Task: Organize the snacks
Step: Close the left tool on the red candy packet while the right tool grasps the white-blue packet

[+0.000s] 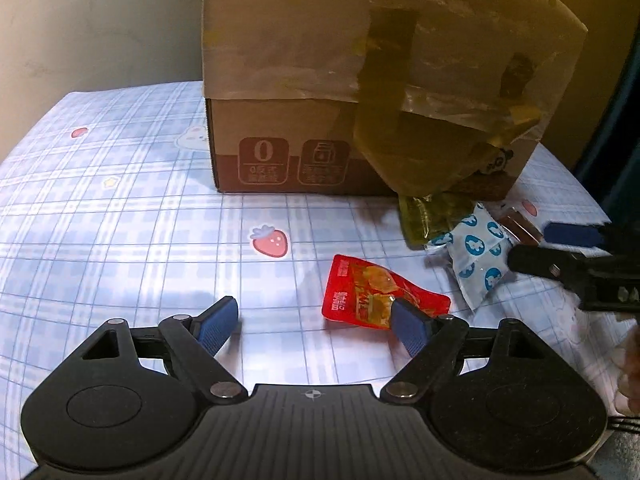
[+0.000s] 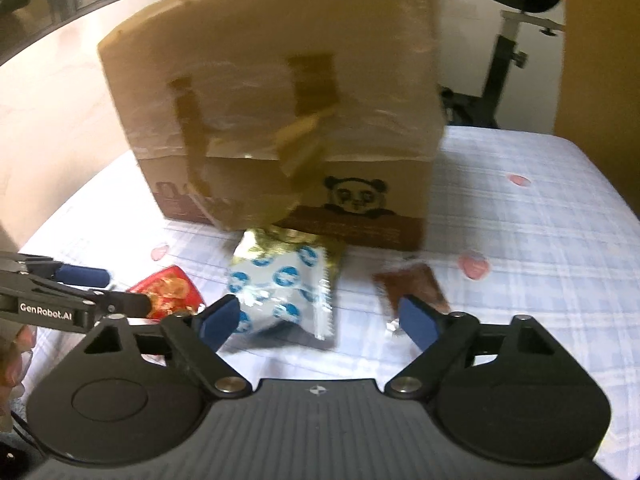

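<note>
The left claw [image 1: 316, 322] is standing wide over the blue plaid cloth-covered surface [image 1: 120, 208], nothing between its pads, its right pad overlapping the red foil snack pouch [image 1: 372, 292]. The right claw [image 2: 318, 320] is gaping wide around the white packet with blue dots [image 2: 280, 292], not pressing it. A brown snack wrapper [image 2: 416, 288] is lying beside it, all sitting before the taped brown cardboard box [image 2: 280, 100] standing toward the far edge.

Pale wall [image 1: 100, 20], blue plaid strawberry-print tablecloth [image 1: 120, 208], black exercise bike [image 2: 508, 60] behind
</note>
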Tool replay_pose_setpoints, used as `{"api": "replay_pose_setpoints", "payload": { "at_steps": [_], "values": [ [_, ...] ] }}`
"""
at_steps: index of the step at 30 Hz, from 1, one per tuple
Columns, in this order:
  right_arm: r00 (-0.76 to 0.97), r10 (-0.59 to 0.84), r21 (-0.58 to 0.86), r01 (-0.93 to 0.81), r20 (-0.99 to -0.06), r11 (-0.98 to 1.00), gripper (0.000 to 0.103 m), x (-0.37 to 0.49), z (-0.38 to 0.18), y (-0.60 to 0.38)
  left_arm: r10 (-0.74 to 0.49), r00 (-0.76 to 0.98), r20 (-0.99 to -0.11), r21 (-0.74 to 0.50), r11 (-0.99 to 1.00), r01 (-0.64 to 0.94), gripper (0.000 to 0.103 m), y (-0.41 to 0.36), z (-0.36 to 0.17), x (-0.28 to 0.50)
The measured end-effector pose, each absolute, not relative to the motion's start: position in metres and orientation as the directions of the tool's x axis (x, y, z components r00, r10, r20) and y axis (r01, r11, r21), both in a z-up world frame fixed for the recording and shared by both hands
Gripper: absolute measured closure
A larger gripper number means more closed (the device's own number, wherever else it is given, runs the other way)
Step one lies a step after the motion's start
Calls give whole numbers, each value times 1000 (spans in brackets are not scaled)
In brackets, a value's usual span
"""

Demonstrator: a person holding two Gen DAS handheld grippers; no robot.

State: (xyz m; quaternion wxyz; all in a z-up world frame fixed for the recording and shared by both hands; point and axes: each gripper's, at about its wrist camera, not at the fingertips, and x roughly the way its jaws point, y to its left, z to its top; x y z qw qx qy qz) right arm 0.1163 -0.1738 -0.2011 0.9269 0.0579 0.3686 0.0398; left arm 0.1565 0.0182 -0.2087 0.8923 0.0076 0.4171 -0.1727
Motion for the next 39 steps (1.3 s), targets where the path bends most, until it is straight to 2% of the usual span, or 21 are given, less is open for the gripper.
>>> {"api": "replay_pose_setpoints", "payload": {
  "at_steps": [7, 8, 9, 10, 15, 20, 24, 36, 39],
  "values": [
    [706, 154, 148, -70, -692, 987, 20, 148, -215, -158, -301, 583, -754, -145, 943, 299, 19, 19, -213, 155],
    [696, 150, 135, -76, -702, 988, 22, 150, -218, -156, -303, 584, -753, -149, 943, 297, 19, 20, -213, 154],
    [686, 159, 136, -88, -710, 987, 31, 151, -221, -156, -307, 583, -752, -155, 942, 296, 19, 21, -213, 154],
    [682, 179, 157, -95, -709, 983, 35, 150, -222, -157, -313, 583, -750, -163, 941, 296, 19, 21, -212, 154],
    [696, 183, 170, -88, -694, 981, 43, 135, -219, -164, -339, 586, -736, -160, 928, 336, 19, 14, -208, 154],
    [703, 168, 202, -35, -692, 979, 43, 118, -216, -176, -359, 608, -709, -101, 904, 416, 19, -1, -201, 165],
    [706, 150, 208, -4, -692, 978, 43, 113, -214, -182, -406, 581, -705, -142, 885, 444, 25, -3, -202, 180],
    [711, 132, 206, 18, -691, 978, 43, 106, -214, -185, -499, 476, -725, -233, 827, 512, 25, -7, -212, 145],
    [711, 133, 206, 18, -691, 978, 43, 106, -214, -185, -474, 500, -725, -190, 835, 516, 26, -9, -211, 139]
  ]
}}
